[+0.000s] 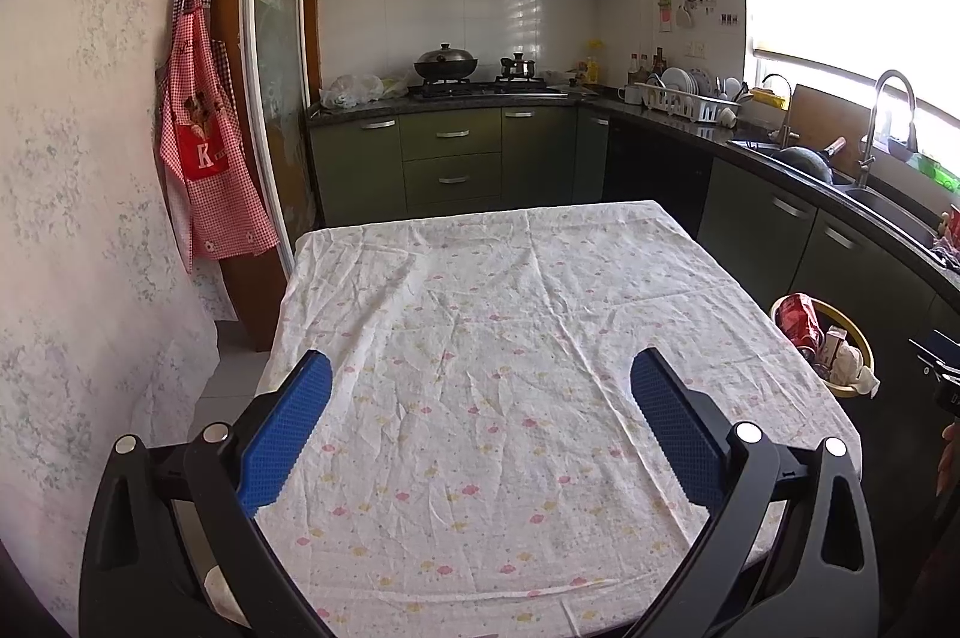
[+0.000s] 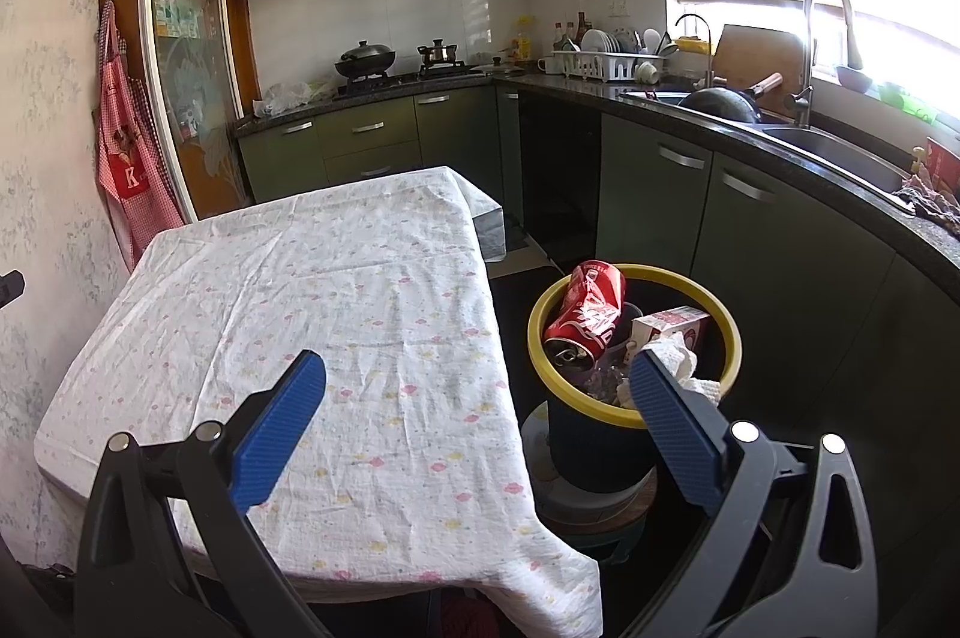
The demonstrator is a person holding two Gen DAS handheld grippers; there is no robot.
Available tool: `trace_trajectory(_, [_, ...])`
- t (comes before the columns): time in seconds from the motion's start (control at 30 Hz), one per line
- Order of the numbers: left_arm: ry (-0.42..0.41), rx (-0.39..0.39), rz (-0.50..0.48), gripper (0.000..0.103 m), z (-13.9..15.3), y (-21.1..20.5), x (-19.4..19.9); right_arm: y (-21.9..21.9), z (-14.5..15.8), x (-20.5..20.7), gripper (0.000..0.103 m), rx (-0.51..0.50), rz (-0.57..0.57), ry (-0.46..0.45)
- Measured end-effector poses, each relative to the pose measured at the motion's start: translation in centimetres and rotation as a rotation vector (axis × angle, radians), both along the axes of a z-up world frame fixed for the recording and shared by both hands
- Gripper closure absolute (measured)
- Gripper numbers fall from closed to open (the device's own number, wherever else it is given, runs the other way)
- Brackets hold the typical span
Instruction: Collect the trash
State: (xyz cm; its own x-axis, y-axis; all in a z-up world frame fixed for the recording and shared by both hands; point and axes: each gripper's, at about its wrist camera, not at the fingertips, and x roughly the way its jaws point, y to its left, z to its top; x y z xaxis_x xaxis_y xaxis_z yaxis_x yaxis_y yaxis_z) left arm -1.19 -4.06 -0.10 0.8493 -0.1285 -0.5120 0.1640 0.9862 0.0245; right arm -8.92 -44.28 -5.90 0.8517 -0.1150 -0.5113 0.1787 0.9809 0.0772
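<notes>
A dark bin with a yellow rim (image 2: 729, 332) stands on a stool to the right of the table; it also shows in the left wrist view (image 1: 864, 344). In it lie a crushed red can (image 2: 585, 320), a small carton (image 2: 669, 326) and crumpled white tissue (image 2: 681, 359). My left gripper (image 1: 480, 380) is open and empty above the near part of the table (image 1: 480, 302). My right gripper (image 2: 477, 380) is open and empty, over the table's right edge, with its right finger in front of the bin.
The table (image 2: 336, 290) wears a white flowered cloth. Green kitchen cabinets (image 1: 450, 158) and a stove with a wok (image 1: 445, 65) lie behind it. A dark counter with a sink (image 2: 840, 146) runs along the right. A red apron (image 1: 204, 146) hangs on the left wall.
</notes>
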Motion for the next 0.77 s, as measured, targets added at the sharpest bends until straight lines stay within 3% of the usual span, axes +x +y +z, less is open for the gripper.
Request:
trace_trajectory(0.23, [0.014,-0.001,-0.002,0.005,-0.2,-0.3,0.5,0.1,-0.3,0.3,0.007,0.0,0.001,0.006])
trace_trajectory(0.47, [-0.039,0.0,-0.004,0.005,0.1,-0.3,0.3,0.2,-0.6,0.5,0.007,0.0,0.0,0.013])
trace_trajectory(0.6, [0.012,-0.003,0.006,0.005,-0.3,0.0,1.9,0.2,-0.6,1.2,0.007,-0.02,0.005,0.025])
trace_trajectory(0.77, [0.085,0.006,0.006,0.005,-1.6,0.6,6.6,1.1,-0.1,4.2,0.007,-0.052,0.057,0.05])
